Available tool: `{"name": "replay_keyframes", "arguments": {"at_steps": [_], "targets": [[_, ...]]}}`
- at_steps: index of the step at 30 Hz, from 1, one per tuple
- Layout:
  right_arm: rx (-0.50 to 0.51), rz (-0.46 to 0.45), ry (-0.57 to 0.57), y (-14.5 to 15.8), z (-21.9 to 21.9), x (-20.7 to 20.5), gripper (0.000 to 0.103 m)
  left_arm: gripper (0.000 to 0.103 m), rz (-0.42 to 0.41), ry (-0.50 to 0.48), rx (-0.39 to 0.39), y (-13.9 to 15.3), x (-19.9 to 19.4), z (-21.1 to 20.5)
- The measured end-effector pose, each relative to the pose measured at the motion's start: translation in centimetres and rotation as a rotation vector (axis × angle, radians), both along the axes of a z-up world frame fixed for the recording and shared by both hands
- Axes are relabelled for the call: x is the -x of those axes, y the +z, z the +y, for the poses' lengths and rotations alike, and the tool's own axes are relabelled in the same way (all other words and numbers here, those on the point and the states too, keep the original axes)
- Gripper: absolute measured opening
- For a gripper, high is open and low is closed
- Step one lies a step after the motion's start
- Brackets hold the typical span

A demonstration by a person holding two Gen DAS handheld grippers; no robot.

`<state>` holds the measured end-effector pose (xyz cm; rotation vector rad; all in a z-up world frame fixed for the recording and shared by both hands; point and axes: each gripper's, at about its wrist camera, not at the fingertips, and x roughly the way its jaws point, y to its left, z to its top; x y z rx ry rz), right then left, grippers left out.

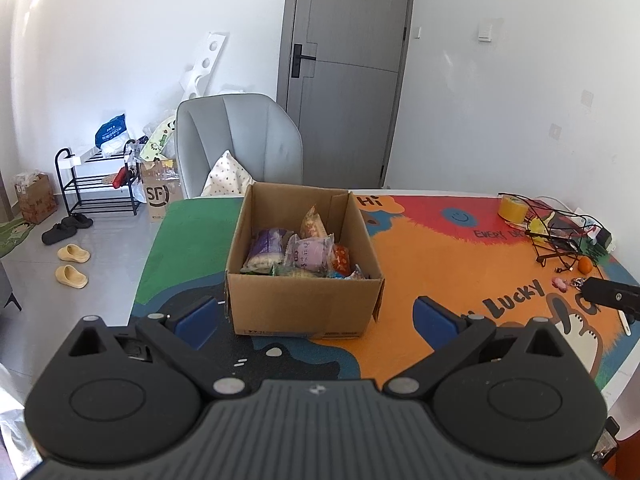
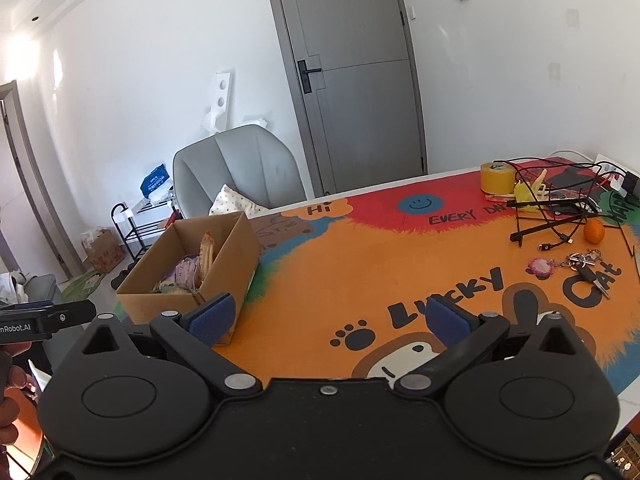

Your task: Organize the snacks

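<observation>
On a bright cartoon mat point(image 2: 320, 264), the open box point(image 1: 304, 304) of snacks point(image 1: 296, 256) sits near the desk's left edge, straight ahead of the left gripper point(image 1: 316, 316), fingers apart and empty, nearer than the equally spread right gripper point(image 2: 330, 318).

Cardboard box point(image 1: 304, 300) open-topped; mat point(image 2: 340, 280) beside it bare; cables point(image 2: 560, 208) far right.

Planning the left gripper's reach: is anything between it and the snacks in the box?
Only the box's near wall stands between the open left gripper and the snacks. The box top is open, so from above nothing visible blocks the way.
</observation>
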<state>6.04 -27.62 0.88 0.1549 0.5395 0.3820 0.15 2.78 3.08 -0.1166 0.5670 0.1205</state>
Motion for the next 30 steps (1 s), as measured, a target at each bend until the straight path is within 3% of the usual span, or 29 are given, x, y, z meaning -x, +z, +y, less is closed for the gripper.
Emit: {"name": "replay_keyframes", "arguments": {"at_steps": [30], "targets": [[0.019, 0.005, 0.005, 0.0, -0.5, 1.8, 0.103, 0.103, 0.003, -0.026, -0.022, 0.4, 1.8, -0.3]]}}
